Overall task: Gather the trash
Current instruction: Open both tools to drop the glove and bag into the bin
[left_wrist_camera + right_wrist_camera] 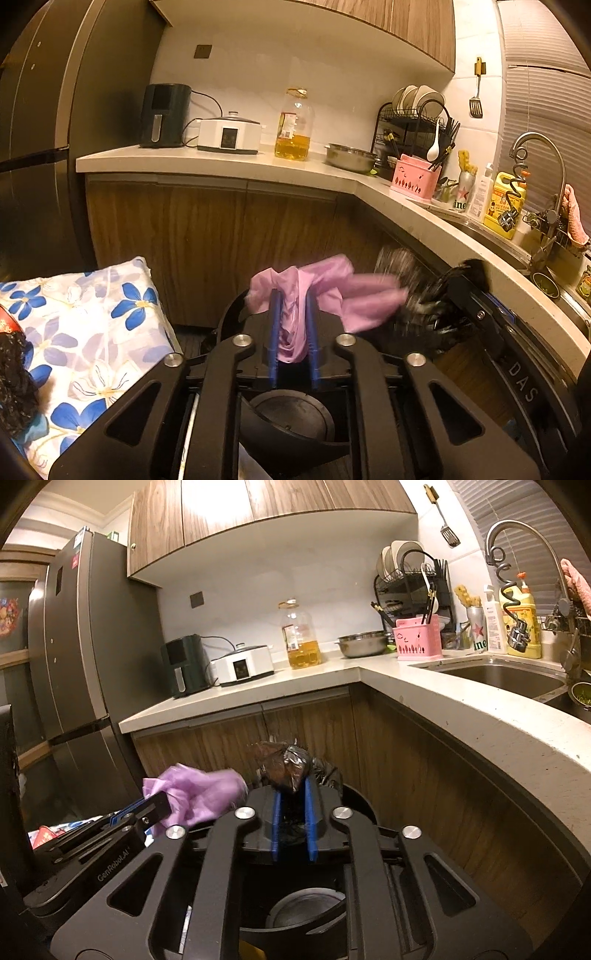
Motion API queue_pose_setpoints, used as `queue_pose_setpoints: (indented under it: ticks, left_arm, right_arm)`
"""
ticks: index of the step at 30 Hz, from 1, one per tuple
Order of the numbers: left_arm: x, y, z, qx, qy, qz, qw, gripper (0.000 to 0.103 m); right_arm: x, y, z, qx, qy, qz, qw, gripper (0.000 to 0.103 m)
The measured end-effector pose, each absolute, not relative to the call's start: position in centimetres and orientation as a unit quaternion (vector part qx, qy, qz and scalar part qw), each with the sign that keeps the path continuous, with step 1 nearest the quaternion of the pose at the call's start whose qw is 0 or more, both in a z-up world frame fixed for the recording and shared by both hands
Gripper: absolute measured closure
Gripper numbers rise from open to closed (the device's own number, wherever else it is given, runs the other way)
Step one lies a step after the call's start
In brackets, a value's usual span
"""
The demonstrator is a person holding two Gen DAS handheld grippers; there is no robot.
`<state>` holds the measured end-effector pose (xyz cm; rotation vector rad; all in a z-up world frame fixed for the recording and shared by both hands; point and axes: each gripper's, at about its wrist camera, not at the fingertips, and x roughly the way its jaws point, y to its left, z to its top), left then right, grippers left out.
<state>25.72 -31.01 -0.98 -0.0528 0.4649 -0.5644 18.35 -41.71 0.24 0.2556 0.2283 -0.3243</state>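
Note:
My left gripper [292,301] is shut on a crumpled pink plastic bag [332,291], which bulges out above and to the right of the blue fingers [275,321]. The same bag [199,795] and the left gripper show at the left of the right wrist view. My right gripper [293,788] is shut on a dark, shiny plastic bag [286,768] bunched at its fingertips. That dark bag [417,295] appears blurred at the right of the left wrist view, touching the pink bag's edge. A round black bin [354,797] lies below both grippers.
An L-shaped counter [406,686] holds an air fryer [164,114], a white cooker [229,134], an oil bottle [293,125], a steel bowl [351,157], a dish rack [415,122] and a sink [502,677]. A fridge [77,638] stands left. A floral cloth [92,325] lies at lower left.

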Motion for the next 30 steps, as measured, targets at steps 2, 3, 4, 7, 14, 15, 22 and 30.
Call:
queue_pose_setpoints:
  ticks: [2, 3, 4, 7, 14, 15, 22, 30]
  left_arm:
    - [25.8, -31.2, -1.0, -0.024, 0.227, -0.275, 0.934, 0.081]
    - [25.9, -31.1, -1.1, -0.024, 0.228, -0.274, 0.934, 0.075]
    - [26.0, -31.1, -1.2, -0.026, 0.228, -0.273, 0.934, 0.067]
    - [26.1, -30.7, -1.3, -0.032, 0.23, -0.269, 0.935, 0.057]
    - [25.5, -28.8, -1.2, -0.027, 0.221, -0.225, 0.949, 0.027]
    - [25.3, -28.5, -1.2, -0.022, 0.219, -0.215, 0.951, 0.022]
    - [23.3, -26.1, -1.3, -0.002, 0.225, -0.167, 0.96, 0.011]
    - [20.5, -23.1, -1.0, 0.002, 0.219, -0.133, 0.967, 0.006]
  right_arm:
    - [18.6, -41.9, 0.2, 0.128, 0.115, -0.162, 0.972, 0.077]
    - [18.7, -42.0, 0.1, 0.128, 0.115, -0.164, 0.971, 0.076]
    - [18.6, -42.1, 0.1, 0.129, 0.115, -0.165, 0.971, 0.073]
    - [18.4, -42.3, -0.1, 0.131, 0.115, -0.169, 0.97, 0.064]
    - [17.4, -41.6, -0.4, 0.129, 0.119, -0.176, 0.969, 0.034]
    - [17.3, -41.5, -0.4, 0.128, 0.12, -0.176, 0.969, 0.032]
    - [15.9, -39.7, -0.2, 0.112, 0.129, -0.17, 0.971, 0.019]
    - [13.7, -38.1, 0.3, 0.107, 0.127, -0.169, 0.971, 0.014]
